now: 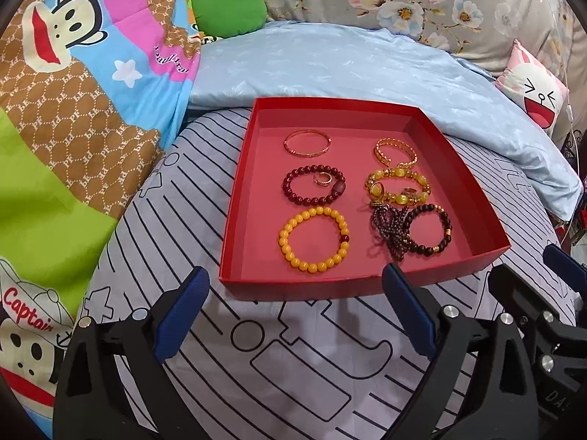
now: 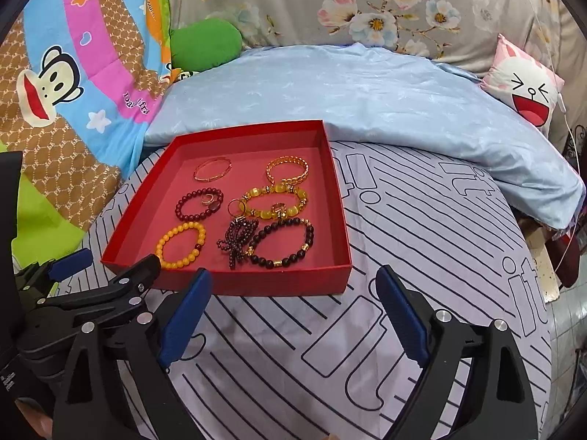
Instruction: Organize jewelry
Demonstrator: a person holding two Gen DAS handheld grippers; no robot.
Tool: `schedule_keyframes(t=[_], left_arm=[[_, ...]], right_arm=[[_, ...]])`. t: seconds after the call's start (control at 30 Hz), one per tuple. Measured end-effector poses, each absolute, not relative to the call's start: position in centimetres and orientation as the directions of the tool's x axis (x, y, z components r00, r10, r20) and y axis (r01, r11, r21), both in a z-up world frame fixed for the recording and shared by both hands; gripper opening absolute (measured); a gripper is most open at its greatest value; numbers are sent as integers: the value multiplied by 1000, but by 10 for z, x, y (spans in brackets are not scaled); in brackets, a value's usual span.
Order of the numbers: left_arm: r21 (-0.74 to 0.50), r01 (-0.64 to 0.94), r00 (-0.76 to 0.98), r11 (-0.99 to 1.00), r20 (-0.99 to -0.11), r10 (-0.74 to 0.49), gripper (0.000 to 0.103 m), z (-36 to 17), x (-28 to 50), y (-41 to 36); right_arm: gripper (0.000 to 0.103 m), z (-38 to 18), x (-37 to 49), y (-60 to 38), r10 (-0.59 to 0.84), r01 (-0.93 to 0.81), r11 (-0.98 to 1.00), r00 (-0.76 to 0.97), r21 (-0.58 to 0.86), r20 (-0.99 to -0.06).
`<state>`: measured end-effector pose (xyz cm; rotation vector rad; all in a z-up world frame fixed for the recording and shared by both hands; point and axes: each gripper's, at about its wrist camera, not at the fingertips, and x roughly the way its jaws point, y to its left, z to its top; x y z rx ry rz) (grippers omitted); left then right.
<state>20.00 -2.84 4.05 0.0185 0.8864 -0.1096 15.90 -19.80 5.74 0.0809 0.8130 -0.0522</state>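
A red tray (image 1: 491,220) is lying on a bed (image 1: 293,348) covered by a grey sheet with dark line drawings. Inside it, a yellow bead bracelet (image 1: 313,240), a dark red bead bracelet (image 1: 313,187) and a thin gold bangle (image 1: 307,142) are sitting in the left column. The left gripper (image 1: 293,311) is hovering just short of the tray's near wall, its blue-padded fingers (image 1: 183,317) standing wide apart with nothing between them. Part of the right gripper (image 1: 539,311) is showing at lower right.

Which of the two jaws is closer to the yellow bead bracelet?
Left. The left gripper sits just in front of the yellow bead bracelet; the right gripper is off toward the red tray's other corner, farther away.
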Motion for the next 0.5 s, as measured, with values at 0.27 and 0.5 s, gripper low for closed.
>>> schedule_keyframes(t=[0.27,0.5], left_arm=[[-26,85,627,996,-776,-73,93,38,191,-26],[-8,90,632,996,-772,-63,94,38,182,-25]], right_arm=[[97,57,147,-193,-42,87,996,698,26,-715],[97,54,140,-194,-49,96,995,692,25,-721]])
